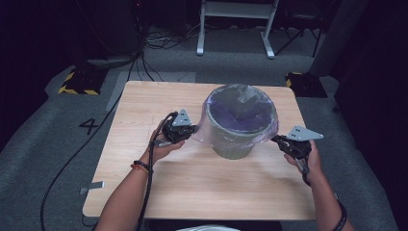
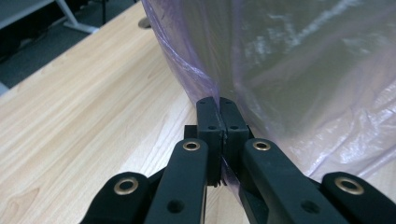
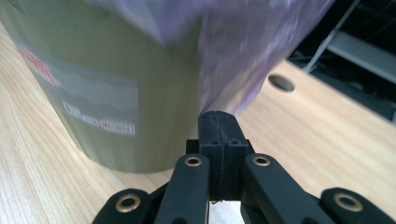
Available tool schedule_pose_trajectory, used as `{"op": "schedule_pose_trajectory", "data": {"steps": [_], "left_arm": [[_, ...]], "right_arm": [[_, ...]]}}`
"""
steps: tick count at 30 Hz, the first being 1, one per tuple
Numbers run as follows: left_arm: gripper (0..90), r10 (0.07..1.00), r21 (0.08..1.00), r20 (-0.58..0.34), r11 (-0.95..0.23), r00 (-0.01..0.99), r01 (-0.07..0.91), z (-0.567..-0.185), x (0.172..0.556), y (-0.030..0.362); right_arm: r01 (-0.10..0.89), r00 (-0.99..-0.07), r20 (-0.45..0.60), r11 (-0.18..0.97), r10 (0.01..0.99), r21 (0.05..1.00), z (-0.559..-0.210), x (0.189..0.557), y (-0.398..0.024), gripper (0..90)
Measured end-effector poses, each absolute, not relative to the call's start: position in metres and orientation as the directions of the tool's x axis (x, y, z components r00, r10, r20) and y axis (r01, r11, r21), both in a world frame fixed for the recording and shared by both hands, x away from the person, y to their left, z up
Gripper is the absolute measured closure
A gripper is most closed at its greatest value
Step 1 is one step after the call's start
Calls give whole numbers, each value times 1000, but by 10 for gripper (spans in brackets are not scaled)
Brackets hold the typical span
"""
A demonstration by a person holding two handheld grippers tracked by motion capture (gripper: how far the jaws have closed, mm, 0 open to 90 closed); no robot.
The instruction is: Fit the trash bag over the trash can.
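Both grippers clamp the loose purple bag that lines the green bin at the centre of the high view: the left gripper at the bin's left side, the right gripper at its right, on the wooden table. Left gripper view: the jaws stand pressed together at mid-frame, with the bag's film pinched between them. Right gripper view: the jaws meet just under the blurred bag skirt, likely gripping its edge. Pulling evenly on both sides, without jerking, should keep the thin film from tearing.
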State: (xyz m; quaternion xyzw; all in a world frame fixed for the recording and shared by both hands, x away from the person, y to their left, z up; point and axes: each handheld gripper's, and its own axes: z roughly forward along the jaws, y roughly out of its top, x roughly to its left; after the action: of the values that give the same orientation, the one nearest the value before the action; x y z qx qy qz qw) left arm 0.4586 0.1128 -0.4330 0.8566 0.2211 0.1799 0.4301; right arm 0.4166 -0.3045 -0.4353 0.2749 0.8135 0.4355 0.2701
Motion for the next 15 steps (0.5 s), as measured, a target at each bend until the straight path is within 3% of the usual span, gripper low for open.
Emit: {"op": "schedule_pose_trajectory", "data": {"steps": [8,15], "left_arm": [[873,590,797,108,-533,800,284,-449,474,110],[805,637,795,83,-505,766,334,-458,485,110]], "right_arm": [[310,-678,-138,452,722,837,-458,437,-307,900],[357,-664,-105,437,740,826,-470,450,-306,900]]}}
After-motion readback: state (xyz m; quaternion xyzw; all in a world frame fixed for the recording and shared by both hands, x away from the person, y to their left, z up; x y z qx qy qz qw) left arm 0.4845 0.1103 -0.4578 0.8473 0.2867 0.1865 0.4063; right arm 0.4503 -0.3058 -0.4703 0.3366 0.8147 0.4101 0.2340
